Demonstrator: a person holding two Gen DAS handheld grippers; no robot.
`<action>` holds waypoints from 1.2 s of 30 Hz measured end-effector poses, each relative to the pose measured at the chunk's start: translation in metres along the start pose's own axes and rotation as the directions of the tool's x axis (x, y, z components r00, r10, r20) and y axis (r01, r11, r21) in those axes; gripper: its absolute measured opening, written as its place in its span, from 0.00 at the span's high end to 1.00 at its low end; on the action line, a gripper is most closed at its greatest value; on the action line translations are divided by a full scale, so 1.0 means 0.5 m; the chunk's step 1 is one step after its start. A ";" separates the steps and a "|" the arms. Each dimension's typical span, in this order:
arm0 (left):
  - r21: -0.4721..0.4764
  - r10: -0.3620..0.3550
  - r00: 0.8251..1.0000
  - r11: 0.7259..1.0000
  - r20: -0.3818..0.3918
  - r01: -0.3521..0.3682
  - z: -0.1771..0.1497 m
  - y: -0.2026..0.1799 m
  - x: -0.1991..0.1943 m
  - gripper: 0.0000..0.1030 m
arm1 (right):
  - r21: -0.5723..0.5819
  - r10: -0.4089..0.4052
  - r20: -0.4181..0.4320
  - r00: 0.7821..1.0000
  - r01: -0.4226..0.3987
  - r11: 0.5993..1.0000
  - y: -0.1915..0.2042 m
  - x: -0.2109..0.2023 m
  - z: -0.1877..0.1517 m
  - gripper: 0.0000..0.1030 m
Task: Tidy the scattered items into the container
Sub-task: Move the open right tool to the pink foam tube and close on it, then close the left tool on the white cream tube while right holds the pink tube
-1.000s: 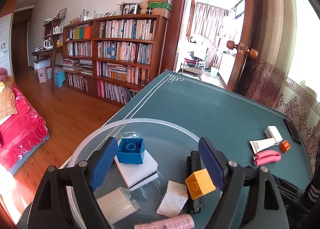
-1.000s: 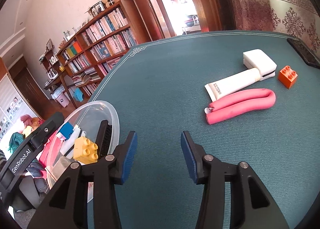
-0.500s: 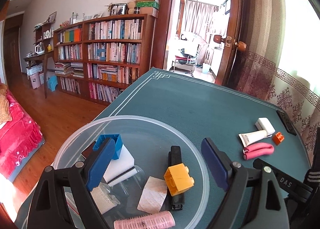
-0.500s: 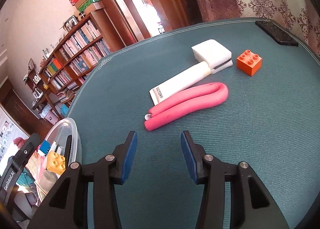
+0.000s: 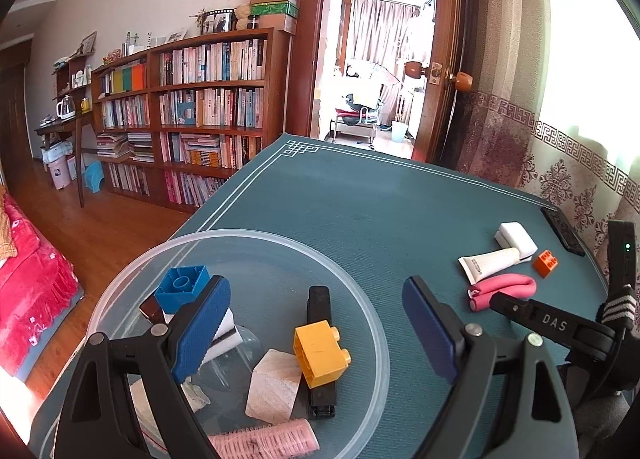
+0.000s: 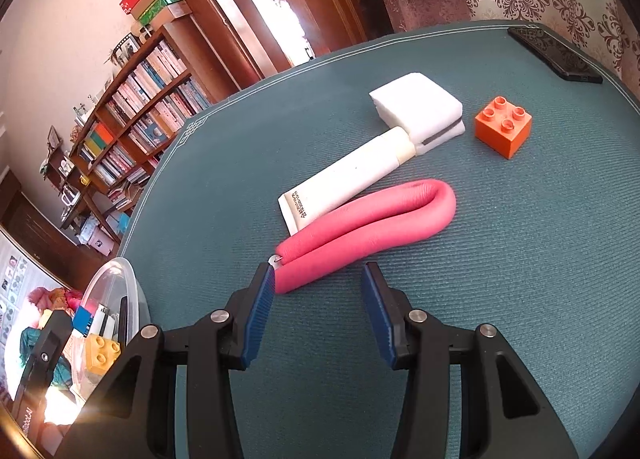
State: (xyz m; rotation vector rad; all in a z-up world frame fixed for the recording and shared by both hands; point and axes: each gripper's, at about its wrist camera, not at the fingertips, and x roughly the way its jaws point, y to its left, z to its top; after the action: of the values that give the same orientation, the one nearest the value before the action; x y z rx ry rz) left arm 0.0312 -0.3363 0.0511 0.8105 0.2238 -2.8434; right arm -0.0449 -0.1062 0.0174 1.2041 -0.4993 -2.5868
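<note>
Right wrist view: the right gripper (image 6: 318, 299) is spread wide and empty, with the doubled end of the pink foam roller (image 6: 372, 219) just ahead of its fingertips. The roller's long axis runs up and to the right, across the gap between the fingers. The left gripper (image 5: 316, 319), also wide and empty, hovers over the clear bowl (image 5: 360, 299), well apart from the roller.

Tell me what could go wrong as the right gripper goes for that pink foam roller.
The open right gripper reaches only the doubled end of the pink foam roller, so the bent far end may sag or spring open once lifted. The white tube lies against the roller and may get dragged along. The clear container already looks crowded, so the long roller might hang over its rim.
</note>
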 end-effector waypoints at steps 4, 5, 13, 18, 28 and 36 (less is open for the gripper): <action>0.004 -0.004 1.000 1.000 0.000 0.004 -0.002 -0.004 -0.001 0.12 | 0.013 -0.010 0.009 1.000 0.010 1.000 -0.001 0.008 0.020 0.53; 0.005 -0.005 1.000 1.000 -0.002 0.005 -0.002 -0.005 0.000 0.12 | 0.014 -0.019 0.009 1.000 0.019 1.000 0.000 0.013 0.024 0.53; 0.024 -0.010 1.000 1.000 -0.009 0.010 -0.001 -0.020 0.005 0.12 | -0.030 -0.073 0.016 0.997 0.073 0.997 0.001 0.037 0.038 0.53; 0.059 -0.032 0.999 0.998 0.002 0.032 0.009 -0.046 -0.001 0.12 | -0.089 -0.090 0.019 0.996 0.091 0.992 0.004 0.032 0.035 0.53; 0.111 -0.081 0.997 0.990 -0.009 0.082 0.018 -0.106 0.001 0.12 | -0.133 -0.059 0.004 0.998 0.059 0.989 -0.047 -0.012 0.021 0.64; 0.186 -0.141 0.988 0.971 -0.056 0.149 0.019 -0.183 0.025 0.12 | -0.121 -0.071 0.005 0.997 0.071 0.990 -0.123 -0.058 0.021 0.64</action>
State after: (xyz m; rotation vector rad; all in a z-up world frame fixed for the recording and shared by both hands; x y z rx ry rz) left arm -0.0030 -0.2508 0.0610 0.9282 0.0176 -3.0215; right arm -0.0396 -0.0375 0.0187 1.2007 -0.2996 -2.6340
